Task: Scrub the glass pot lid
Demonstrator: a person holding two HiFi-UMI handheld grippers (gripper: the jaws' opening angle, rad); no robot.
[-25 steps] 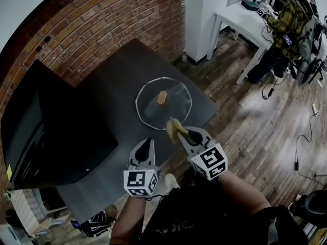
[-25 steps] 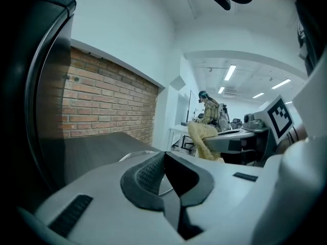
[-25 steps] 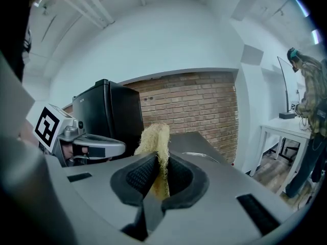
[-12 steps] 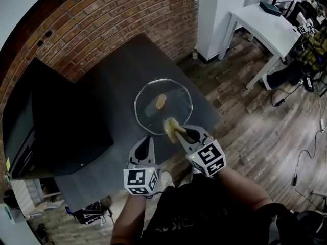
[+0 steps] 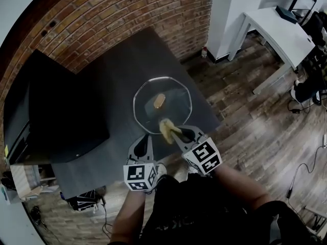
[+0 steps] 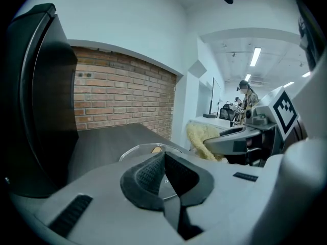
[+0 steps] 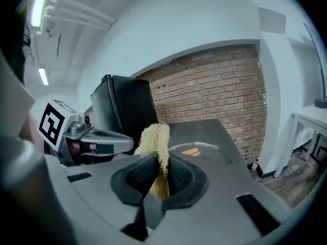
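A round glass pot lid (image 5: 162, 104) with a tan wooden knob (image 5: 159, 101) lies flat on the dark grey table (image 5: 110, 80). In the right gripper view the glass pot lid (image 7: 204, 153) shows just past the jaws. My right gripper (image 5: 171, 131) is shut on a pale yellow loofah scrubber (image 5: 166, 128), held at the lid's near rim. The scrubber (image 7: 154, 146) sticks up between the jaws. My left gripper (image 5: 144, 143) is shut with nothing in it, a little short of the lid on its near left. Beyond its jaws the lid (image 6: 148, 150) is seen.
A large black box (image 5: 48, 114) stands on the table's left part. A brick wall (image 5: 117, 11) runs behind the table. The table's near edge is close under the grippers, with wooden floor (image 5: 245, 111) to the right and a white desk (image 5: 276, 27) far right.
The view has shifted, so the desk and floor now sit farther right. Both grippers and the scrubber stay in the same place by the lid's near rim.
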